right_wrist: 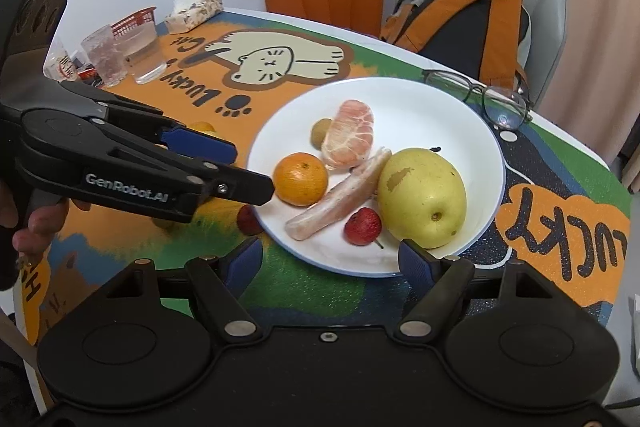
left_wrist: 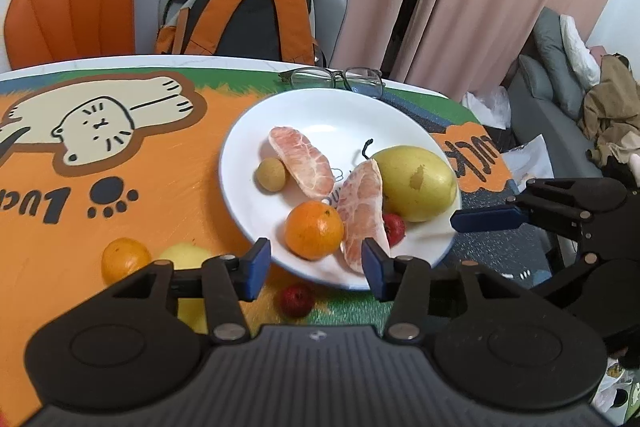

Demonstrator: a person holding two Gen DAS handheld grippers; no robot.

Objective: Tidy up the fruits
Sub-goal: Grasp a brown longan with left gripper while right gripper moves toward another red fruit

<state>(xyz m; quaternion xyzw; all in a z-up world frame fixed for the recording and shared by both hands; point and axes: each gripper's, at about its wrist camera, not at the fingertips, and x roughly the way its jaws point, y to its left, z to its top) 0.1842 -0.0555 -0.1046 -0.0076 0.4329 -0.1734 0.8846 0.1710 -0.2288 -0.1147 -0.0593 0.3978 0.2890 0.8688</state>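
A white plate holds a yellow pear, an orange, two pomelo segments, a small red fruit and a longan. On the mat beside the plate lie another orange, a yellow fruit and a red fruit. My left gripper is open and empty over the plate's near rim. My right gripper is open and empty at the plate's front edge.
Eyeglasses lie behind the plate. Glasses, a red basket and a tissue pack stand at the table's far left. An orange chair and a grey chair with a backpack stand behind.
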